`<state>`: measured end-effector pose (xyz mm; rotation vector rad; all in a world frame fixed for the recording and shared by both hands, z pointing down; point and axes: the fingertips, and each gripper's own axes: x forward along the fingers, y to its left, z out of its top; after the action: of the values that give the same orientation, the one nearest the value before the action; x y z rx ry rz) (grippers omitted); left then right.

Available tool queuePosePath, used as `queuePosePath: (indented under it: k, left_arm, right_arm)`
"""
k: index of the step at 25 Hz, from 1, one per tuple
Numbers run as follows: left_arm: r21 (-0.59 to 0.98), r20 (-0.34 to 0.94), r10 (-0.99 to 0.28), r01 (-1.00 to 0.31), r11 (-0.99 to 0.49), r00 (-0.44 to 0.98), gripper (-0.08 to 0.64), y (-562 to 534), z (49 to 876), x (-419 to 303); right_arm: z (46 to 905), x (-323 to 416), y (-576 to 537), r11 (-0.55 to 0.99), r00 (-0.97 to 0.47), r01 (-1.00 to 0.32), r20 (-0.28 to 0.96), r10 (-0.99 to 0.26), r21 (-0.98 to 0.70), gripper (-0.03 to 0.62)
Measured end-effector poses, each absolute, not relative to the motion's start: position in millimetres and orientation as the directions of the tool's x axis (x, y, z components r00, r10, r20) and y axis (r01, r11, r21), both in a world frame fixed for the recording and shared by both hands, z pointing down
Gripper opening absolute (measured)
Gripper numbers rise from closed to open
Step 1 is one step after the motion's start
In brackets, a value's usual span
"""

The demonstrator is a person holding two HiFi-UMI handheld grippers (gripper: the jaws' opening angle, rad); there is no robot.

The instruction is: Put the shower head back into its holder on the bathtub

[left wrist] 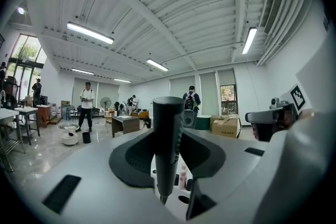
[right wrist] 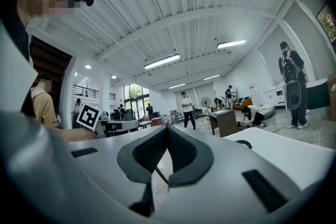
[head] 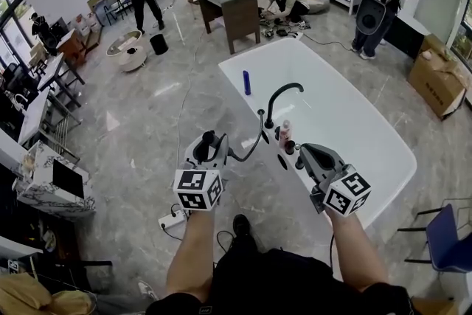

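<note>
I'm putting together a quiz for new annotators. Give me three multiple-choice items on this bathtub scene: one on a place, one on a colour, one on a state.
1. Where does the blue bottle stand?
A) on the rim of the bathtub
B) inside the tub
C) on a shelf

2. What colour is the curved faucet?
A) chrome
B) black
C) white

3. What is between the jaws of the left gripper?
A) nothing
B) a sponge
C) the shower head

Answers:
1 A: in the head view the bottle stands upright on the tub's white edge, left of the faucet.
2 B: the faucet arches dark over the white tub.
3 C: the left gripper view shows the black handle upright, clamped between the two pads.
</note>
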<state>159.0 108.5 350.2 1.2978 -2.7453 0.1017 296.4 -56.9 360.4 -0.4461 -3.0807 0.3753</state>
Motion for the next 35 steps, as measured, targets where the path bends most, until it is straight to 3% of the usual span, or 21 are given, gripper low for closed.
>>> queuePosePath:
  k: [23,35]
  left_arm:
    - [-0.011,0.133,-0.81,-0.818,0.576,-0.572,0.146,107,356,-36]
    - [-0.032,0.103,-0.854,-0.86,0.509,-0.51,0.146,103,338,-95]
  right_arm:
    - [382,99,-42,0.937,-0.963,0.235,0.071,0.261,-0.257,0.015]
    - [378,45,-35,0.95,-0.972,0.194,0.084,0.22,-0.243,0.015]
